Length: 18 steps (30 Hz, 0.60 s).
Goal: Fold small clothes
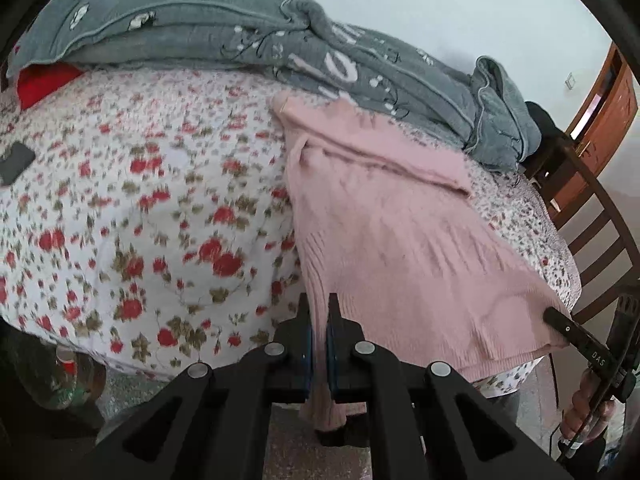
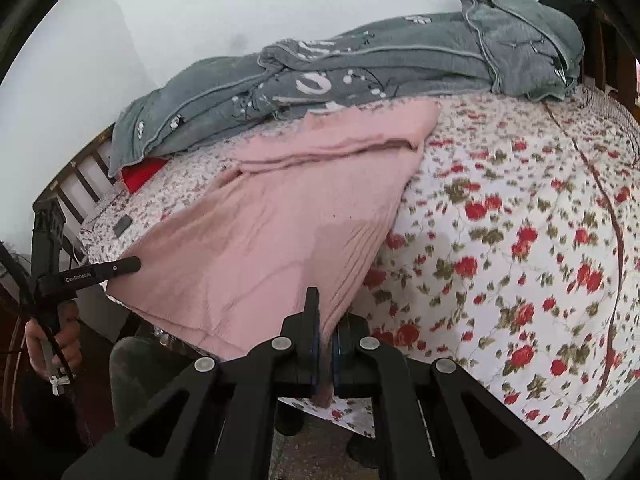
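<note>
A pink knitted sweater [image 1: 384,216] lies across the flowered bed, its near hem lifted off the bed's front edge. My left gripper [image 1: 319,304] is shut on one hem corner, and ribbed cloth hangs down between its fingers. At the far right of the left wrist view, my right gripper [image 1: 554,316] pinches the other hem corner. In the right wrist view the same sweater [image 2: 280,232] stretches away, with my right gripper [image 2: 328,312] shut on its hem. The left gripper [image 2: 134,265], held by a hand, grips the far corner at the left.
A flowered bedcover [image 1: 140,208] spreads over the bed. A rumpled grey blanket [image 1: 224,28] lies along the wall behind the sweater, with something red [image 1: 40,80] under it. A dark flat phone [image 1: 14,162] rests on the cover. A wooden chair [image 1: 600,216] and a door [image 1: 600,108] stand by the bed's end.
</note>
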Motion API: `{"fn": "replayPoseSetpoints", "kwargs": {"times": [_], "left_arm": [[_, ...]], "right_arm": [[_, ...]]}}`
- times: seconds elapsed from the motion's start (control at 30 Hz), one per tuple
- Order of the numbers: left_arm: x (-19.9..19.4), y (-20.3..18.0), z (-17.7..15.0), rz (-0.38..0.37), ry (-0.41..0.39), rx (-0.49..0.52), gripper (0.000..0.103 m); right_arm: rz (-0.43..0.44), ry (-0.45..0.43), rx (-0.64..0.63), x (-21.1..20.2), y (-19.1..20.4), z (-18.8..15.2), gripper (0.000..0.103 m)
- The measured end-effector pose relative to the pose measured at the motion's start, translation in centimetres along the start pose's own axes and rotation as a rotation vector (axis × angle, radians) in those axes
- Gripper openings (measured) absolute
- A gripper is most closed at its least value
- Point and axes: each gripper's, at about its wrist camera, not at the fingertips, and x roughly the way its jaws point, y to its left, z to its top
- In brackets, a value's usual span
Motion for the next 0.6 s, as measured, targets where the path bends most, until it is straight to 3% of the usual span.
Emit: {"fn": "replayPoseSetpoints", "kwargs": {"times": [0.33, 0.6], "left_arm": [[-1.4, -1.0, 7.2, -0.050, -0.074, -0.055, 0.007], [1.7, -1.3, 15.4, -0.059, -0.126, -0.090, 0.007]], "right_arm": [[0.091, -0.057, 0.059, 0.0, -1.0, 7.4, 0.005], [0.097, -0.107, 0.111, 3.6, -3.1, 16.9, 0.005]]}}
